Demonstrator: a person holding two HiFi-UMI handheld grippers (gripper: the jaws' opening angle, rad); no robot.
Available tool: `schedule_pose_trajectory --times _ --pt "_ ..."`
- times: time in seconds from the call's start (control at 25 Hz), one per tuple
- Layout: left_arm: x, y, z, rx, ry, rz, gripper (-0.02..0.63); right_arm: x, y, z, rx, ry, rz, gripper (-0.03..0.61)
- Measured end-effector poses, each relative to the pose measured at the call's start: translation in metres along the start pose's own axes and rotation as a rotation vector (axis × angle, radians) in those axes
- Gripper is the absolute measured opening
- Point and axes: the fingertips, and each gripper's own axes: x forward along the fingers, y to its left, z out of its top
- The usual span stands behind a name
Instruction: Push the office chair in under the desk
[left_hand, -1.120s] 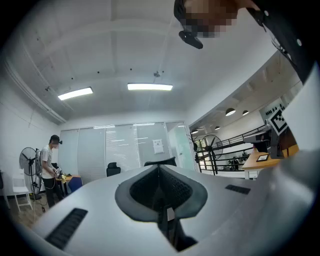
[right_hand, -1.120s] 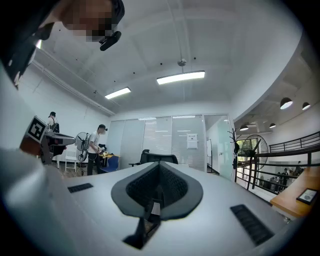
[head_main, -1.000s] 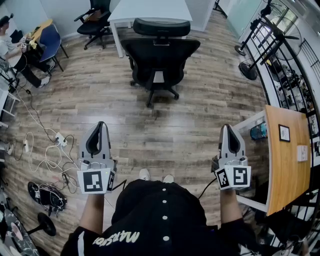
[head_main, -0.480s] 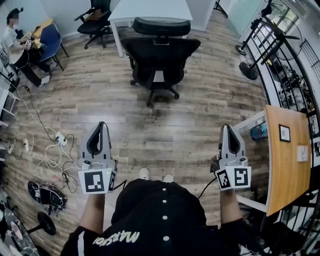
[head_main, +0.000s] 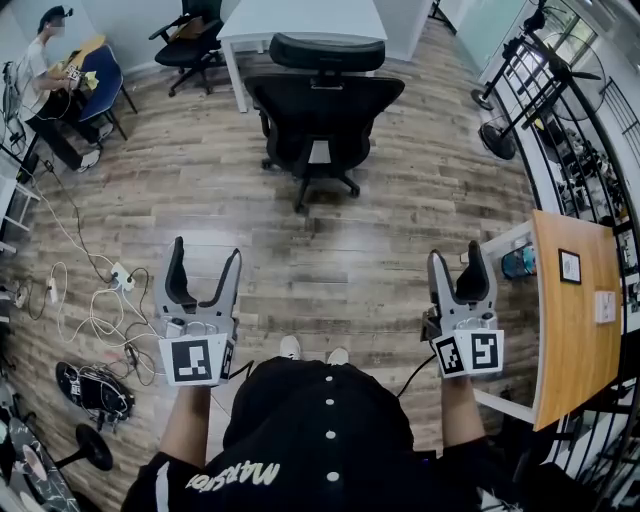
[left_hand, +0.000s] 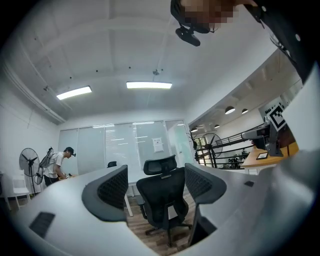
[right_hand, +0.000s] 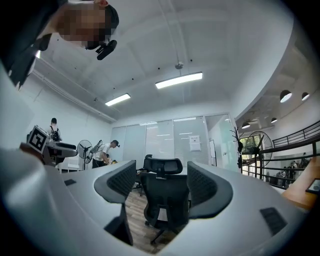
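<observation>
A black mesh office chair (head_main: 322, 110) with a headrest stands on the wood floor, its back toward me. Beyond it is the white desk (head_main: 300, 18), and the chair is pulled out from it. My left gripper (head_main: 205, 252) and right gripper (head_main: 457, 254) hover low in the head view, well short of the chair and apart from it. Both pairs of jaws are opening, with nothing between them. In the left gripper view the chair (left_hand: 162, 195) shows far off between the fingers (left_hand: 107, 192). The right gripper view frames the chair (right_hand: 165, 197) the same way.
A wooden-topped desk (head_main: 570, 310) stands close on my right, with a railing and floor fans (head_main: 495, 140) behind it. Cables and a power strip (head_main: 115, 280) lie on the floor at left. A person (head_main: 40, 70) works at a far-left table beside a blue chair (head_main: 100, 75). A second black chair (head_main: 190, 40) is near the desk.
Both grippers' jaws have gone from shut to spread wide. The hands and the office chair have stayed in place. The person at far left has shifted slightly.
</observation>
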Motion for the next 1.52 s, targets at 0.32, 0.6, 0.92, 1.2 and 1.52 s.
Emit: schedule_pose_trajectory --times 0.32,0.6,0.92,1.2,1.52 --pt "0.006 0.022 -0.015 -0.014 0.024 -0.03 0.356 0.012 0.023 -0.007 -0.031 0.018 -0.002 0.314" --pt "0.005 0.042 -0.022 -0.029 0.015 -0.065 0.356 0.011 0.041 -0.014 -0.067 0.031 -0.057 0.314" --pt "0.024 0.046 -0.03 -0.053 0.011 -0.074 0.354 0.027 0.037 -0.022 -0.068 0.057 -0.07 0.314" --pt "0.054 0.041 -0.026 -0.046 0.006 -0.059 0.354 0.056 0.017 -0.027 -0.085 0.075 -0.051 0.314" --pt "0.087 0.026 -0.026 -0.038 0.015 -0.059 0.354 0.082 -0.007 -0.032 -0.066 0.08 -0.033 0.285"
